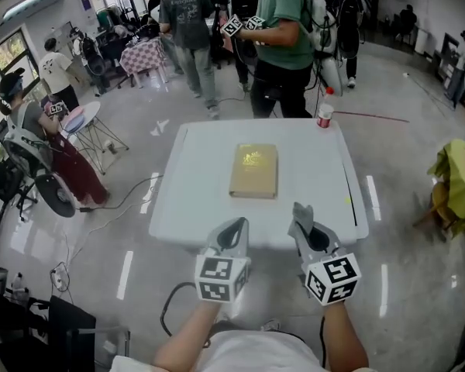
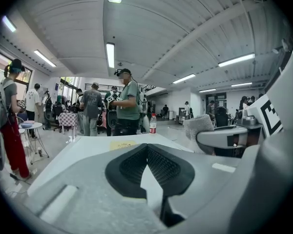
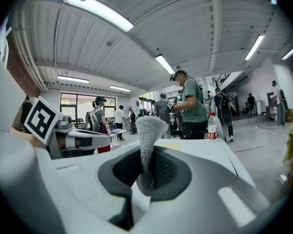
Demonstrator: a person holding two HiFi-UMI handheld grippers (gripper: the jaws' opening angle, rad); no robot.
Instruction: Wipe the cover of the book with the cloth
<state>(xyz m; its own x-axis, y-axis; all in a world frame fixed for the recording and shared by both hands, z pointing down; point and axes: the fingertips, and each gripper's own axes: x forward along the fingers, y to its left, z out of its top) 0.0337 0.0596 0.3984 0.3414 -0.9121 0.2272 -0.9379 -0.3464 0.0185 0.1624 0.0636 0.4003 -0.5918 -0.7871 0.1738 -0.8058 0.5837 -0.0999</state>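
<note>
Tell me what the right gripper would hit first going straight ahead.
Likely nothing near: the right gripper, clamping a grey knitted cloth, points roughly level above the white table and tan rectangular book; depth is unclear.

Large hall: glossy grey floor (image 1: pixel 407 169), white ribbed ceiling (image 2: pixel 185 23) with strip lights (image 2: pixel 110 55), windows (image 1: pixel 8 49) at left, white bench (image 1: pixel 201 200) central, round side table (image 1: pixel 89 115) nearby.

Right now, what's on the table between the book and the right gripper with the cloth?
Nothing: in the head view only bare white table separates the book from the right gripper pinching the cloth.
</note>
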